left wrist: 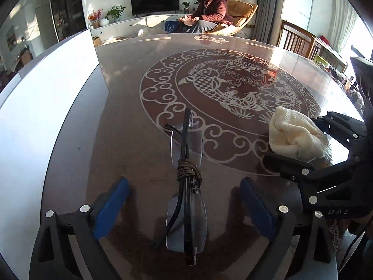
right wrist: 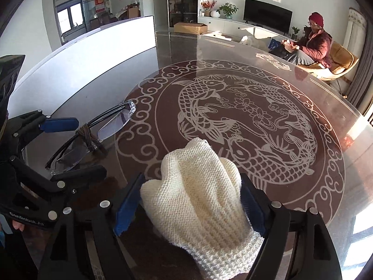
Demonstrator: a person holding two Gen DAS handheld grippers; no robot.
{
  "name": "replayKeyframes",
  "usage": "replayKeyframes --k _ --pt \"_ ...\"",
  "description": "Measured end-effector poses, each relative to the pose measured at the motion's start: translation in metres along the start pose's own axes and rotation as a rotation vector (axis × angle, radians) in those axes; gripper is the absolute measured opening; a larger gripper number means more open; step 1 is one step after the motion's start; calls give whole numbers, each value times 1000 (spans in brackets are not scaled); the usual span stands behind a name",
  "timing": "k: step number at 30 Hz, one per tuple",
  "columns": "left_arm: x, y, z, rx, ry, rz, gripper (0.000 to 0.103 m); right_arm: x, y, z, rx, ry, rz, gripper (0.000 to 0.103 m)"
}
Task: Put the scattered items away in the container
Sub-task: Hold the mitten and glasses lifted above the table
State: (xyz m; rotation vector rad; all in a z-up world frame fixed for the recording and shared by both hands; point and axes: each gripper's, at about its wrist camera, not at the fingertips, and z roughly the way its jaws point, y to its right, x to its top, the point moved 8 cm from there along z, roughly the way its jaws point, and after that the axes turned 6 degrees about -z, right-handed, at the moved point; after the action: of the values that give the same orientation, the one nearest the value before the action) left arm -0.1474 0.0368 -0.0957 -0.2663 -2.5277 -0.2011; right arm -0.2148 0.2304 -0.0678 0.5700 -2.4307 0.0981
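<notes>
Folded rimless glasses [left wrist: 186,186] with a brown cord wound around the bridge lie on the dark glass table, between the fingers of my open left gripper [left wrist: 184,206]; the blue pads stand apart on either side and do not touch them. The glasses also show in the right wrist view [right wrist: 93,137]. A cream knitted cloth [right wrist: 202,200] lies between the fingers of my right gripper [right wrist: 191,200], which is open around it, the pads close to its sides. The cloth also shows in the left wrist view [left wrist: 296,135]. A white container [left wrist: 46,107] stands at the table's left.
The round glass table [left wrist: 233,86] bears a white fish pattern. The white container wall also shows in the right wrist view [right wrist: 93,56]. A person sits in a chair [left wrist: 209,9] beyond the table. Wooden chairs [left wrist: 300,39] stand at the far right.
</notes>
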Motion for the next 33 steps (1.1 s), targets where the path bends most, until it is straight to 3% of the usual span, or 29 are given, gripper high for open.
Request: replayKeyframes --k 3,11,16,25,33 --pt "-1 4 5 12 -20 27 103 -1 2 0 5 0 5 81" --pt "-2 5 8 5 -18 36 103 1 3 1 5 0 0 81" --pt "1 3 7 10 -18 22 103 -3 10 0 50 3 -51 82" --pt "2 -9 8 56 -14 -39 103 -11 54 -4 -86 -13 120 82" --pt "1 -9 9 60 -12 -41 103 -9 56 -7 -93 -14 122 82"
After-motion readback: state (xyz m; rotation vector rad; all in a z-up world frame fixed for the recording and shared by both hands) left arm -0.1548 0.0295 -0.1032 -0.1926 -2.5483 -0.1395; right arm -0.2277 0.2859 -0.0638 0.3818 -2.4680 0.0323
